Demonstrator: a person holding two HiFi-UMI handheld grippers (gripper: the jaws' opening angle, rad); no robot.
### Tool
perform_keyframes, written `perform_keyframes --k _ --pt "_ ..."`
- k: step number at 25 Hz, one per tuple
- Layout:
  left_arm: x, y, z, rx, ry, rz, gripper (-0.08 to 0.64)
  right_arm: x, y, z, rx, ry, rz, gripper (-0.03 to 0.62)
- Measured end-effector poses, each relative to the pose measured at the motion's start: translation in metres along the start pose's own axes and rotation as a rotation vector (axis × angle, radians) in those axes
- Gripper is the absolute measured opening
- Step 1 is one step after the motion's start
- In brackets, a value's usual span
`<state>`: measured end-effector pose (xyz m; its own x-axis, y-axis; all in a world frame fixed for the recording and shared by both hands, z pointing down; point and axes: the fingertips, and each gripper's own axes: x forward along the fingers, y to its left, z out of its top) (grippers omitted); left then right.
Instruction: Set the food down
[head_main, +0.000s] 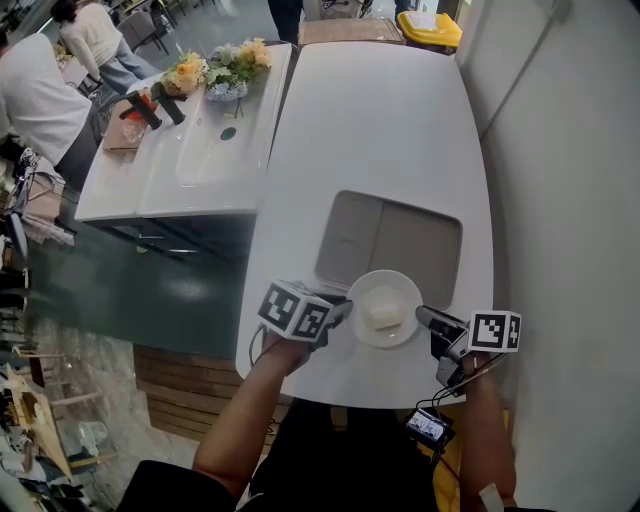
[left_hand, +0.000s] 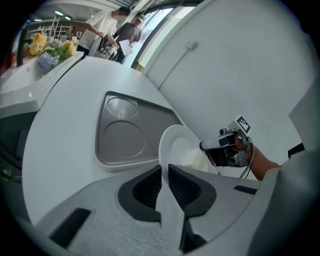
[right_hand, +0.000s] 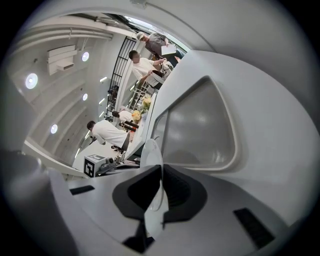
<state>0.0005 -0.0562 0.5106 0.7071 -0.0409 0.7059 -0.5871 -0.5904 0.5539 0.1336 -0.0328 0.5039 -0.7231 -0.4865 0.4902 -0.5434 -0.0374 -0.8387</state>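
Note:
A white plate (head_main: 385, 300) carries a pale chunk of food (head_main: 384, 316) and sits over the near edge of a grey tray (head_main: 400, 235) on the white table. My left gripper (head_main: 345, 309) is shut on the plate's left rim, and my right gripper (head_main: 421, 317) is shut on its right rim. In the left gripper view the plate (left_hand: 175, 145) stands edge-on between the jaws of the left gripper (left_hand: 165, 172), with the food (left_hand: 196, 159) and the right gripper (left_hand: 204, 146) beyond. The right gripper (right_hand: 161, 172) pinches the thin plate (right_hand: 151, 155) beside the tray (right_hand: 200, 125). I cannot tell whether the plate touches the tray.
A wall runs close along the table's right side. To the left stands a white counter (head_main: 150, 180) with a sink, flowers (head_main: 215, 68) and dark bottles (head_main: 150, 108). People (head_main: 40, 100) stand at the far left. The table's near edge (head_main: 330, 395) is just behind the grippers.

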Motion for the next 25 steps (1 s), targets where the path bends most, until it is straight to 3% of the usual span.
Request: perform_keyframes --k 25 --pt "0.051 0.03 0.099 0.059 0.027 0.033 0.041 0.01 -0.04 0.09 0.053 -0.08 0.008 0.015"
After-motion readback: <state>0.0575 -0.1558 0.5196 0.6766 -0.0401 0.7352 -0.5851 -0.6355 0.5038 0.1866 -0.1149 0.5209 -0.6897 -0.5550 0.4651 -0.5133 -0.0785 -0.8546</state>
